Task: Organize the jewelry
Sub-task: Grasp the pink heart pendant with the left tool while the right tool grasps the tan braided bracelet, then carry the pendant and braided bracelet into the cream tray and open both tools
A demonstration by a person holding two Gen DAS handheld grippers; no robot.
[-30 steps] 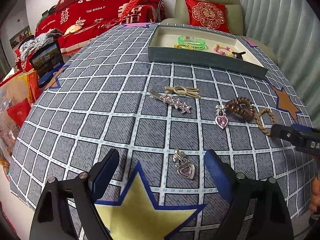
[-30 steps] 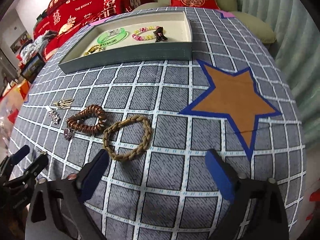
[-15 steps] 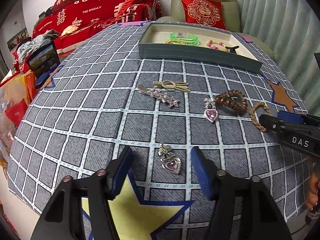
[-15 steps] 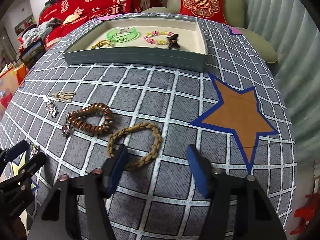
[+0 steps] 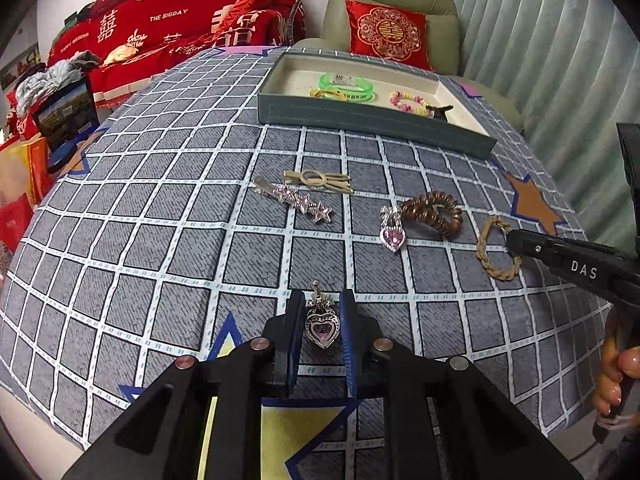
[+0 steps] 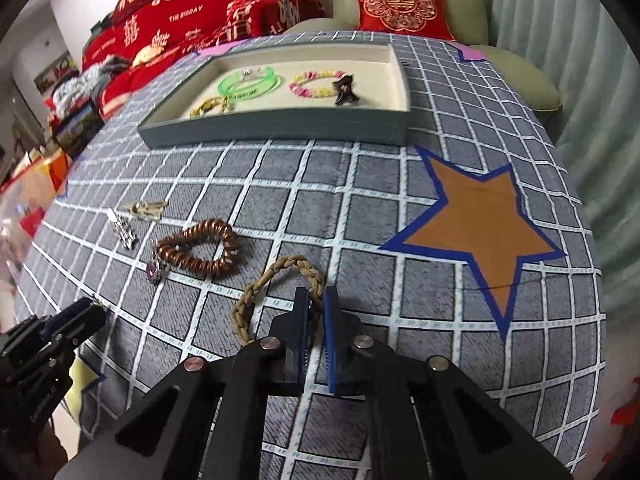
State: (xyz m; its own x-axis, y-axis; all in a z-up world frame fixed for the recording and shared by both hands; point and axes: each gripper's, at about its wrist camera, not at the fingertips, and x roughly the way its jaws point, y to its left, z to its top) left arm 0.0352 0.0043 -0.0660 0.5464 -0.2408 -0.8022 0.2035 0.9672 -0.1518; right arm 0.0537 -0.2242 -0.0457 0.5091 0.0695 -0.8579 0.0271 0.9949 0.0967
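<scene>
Both claws closed on jewelry lying on the grey grid-patterned tablecloth (image 5: 160, 240).

The left claw (image 5: 320, 316) has just been closing and its blue pads now grip the silver heart-shaped pendant with a pink stone (image 5: 322, 326), which lies on the table at the tip of a yellow star print. The right claw (image 6: 316, 312) has likewise just been closing and pinches one side of the tan braided cord bracelet (image 6: 256, 292), the rest of the loop lying flat on the cloth. Just beyond the bracelet sit a brown coiled hair tie (image 6: 200, 250), a second pink heart pendant (image 6: 154, 270), a silver star hair clip (image 5: 296, 200) and a beige clip (image 5: 320, 180). At the far side, the grey tray (image 6: 280, 130) holds a green bangle (image 6: 248, 82), a pink and yellow bead bracelet (image 6: 312, 82) and a dark hair claw clip (image 6: 346, 90).
</scene>
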